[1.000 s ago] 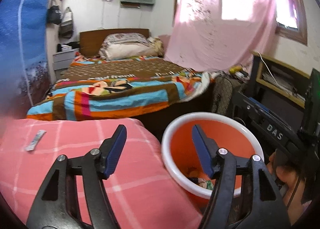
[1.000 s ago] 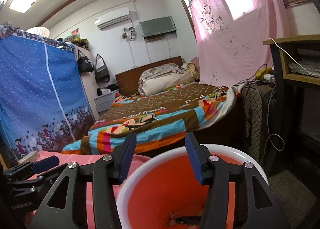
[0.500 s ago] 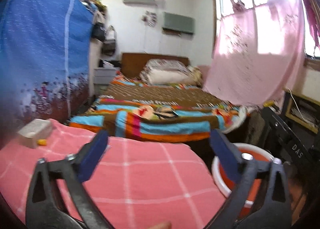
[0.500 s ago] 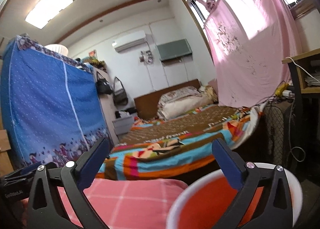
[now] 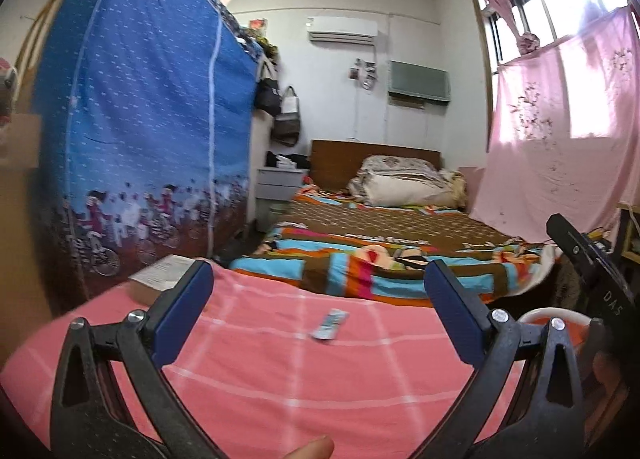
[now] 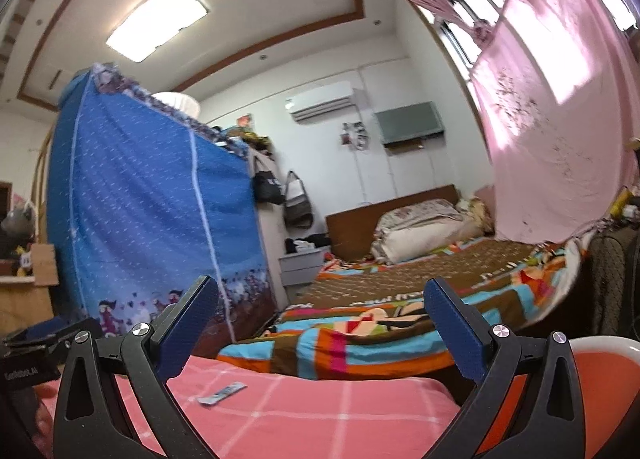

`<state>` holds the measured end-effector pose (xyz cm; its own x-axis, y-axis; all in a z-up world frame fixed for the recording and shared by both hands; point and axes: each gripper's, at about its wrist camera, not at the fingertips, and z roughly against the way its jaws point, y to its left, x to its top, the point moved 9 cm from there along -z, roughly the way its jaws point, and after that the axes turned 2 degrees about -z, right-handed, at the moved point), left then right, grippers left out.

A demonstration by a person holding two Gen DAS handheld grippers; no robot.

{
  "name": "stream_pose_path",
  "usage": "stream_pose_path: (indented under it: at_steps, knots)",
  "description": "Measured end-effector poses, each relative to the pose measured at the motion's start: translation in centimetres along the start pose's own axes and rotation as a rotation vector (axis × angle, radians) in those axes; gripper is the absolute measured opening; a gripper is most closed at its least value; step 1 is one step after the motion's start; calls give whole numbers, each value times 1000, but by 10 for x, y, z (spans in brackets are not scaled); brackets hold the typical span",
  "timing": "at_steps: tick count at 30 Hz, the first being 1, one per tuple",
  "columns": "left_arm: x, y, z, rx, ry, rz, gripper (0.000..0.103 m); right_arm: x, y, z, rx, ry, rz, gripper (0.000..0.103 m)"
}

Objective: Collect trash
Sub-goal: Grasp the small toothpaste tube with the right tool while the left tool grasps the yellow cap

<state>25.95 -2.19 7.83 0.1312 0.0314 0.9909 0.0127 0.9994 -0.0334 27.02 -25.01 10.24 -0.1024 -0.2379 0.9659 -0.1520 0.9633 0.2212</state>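
**Two open grippers above a pink tablecloth, one flat wrapper left to collect**

Largest in both wrist views is the bedroom itself: white walls, a tall blue fabric wardrobe (image 5: pixel 140 131) on the left, a pink curtain (image 5: pixel 560 147) over a bright window on the right, and a bed (image 5: pixel 384 247) with a striped, many-coloured blanket running toward a wooden headboard. A wall air conditioner (image 5: pixel 342 30) hangs above the bed end.

Nearer is the work surface, a table under a pink checked cloth (image 5: pixel 280 375). The cloth looks soft and slightly loose, so it may bunch under a dragging fingertip. At its right edge stands an orange bin with a white rim (image 6: pixel 600 343), low and close beside the table. A pale box or book (image 5: pixel 160 279) lies at the far left corner.

The left gripper (image 5: pixel 316 311) and the right gripper (image 6: pixel 320 323) both have their blue-padded jaws spread as wide as they go, having just been opening, and nothing sits between them.

Smallest is the trash: a thin, silvery-blue wrapper (image 5: pixel 330 323) lying flat on the cloth, ahead of the left gripper and roughly centred between its pads; the right view shows it lower left (image 6: pixel 222 393). It looks very light, limp and probably slick, with almost no height to pinch. Taking it across its narrow width, fingertips pressed down into the cloth, seems the best hold; a loose grip would likely let it slide out.
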Motion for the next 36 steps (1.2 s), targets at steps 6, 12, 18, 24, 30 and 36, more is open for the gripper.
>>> stream_pose_path:
  at_steps: [6, 12, 18, 24, 30, 36]
  knots:
    - [5, 46, -6, 63, -33, -12, 103, -8, 44, -19, 62, -22, 76, 103]
    - [11, 88, -17, 96, -53, -15, 103, -28, 77, -52, 107, 55, 112, 103]
    - [-4, 110, -49, 82, 65, -31, 103, -63, 96, -88, 120, 225, 162, 103]
    - [-38, 117, -83, 43, 259, 27, 100, -118, 106, -128, 93, 521, 217, 101]
    - [-69, 116, -109, -35, 435, 96, 73, -170, 116, -148, 110, 762, 275, 81]
    - [-83, 121, -126, -45, 514, 181, 64, -208, 124, -155, 144, 920, 316, 56]
